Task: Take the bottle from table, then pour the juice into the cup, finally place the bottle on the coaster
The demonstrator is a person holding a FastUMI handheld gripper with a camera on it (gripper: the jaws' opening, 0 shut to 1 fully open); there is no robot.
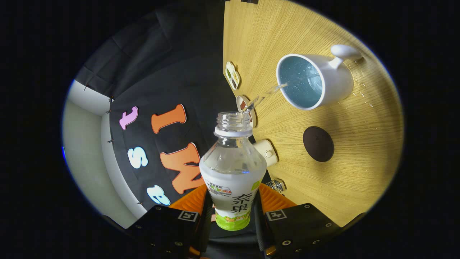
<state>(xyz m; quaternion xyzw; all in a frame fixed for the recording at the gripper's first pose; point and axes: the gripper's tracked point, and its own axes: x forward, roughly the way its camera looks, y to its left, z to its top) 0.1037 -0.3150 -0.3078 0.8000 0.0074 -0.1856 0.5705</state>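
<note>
Bottle (233, 169) clenched in gripper (231, 216), green-banded label, clear stream into cup (312, 81).

The gripper (231, 212) clamps the open bottle (232, 169) — its stream arcs into the cup (316, 81), coaster (318, 144) beside it mid-table (359, 172).
</note>
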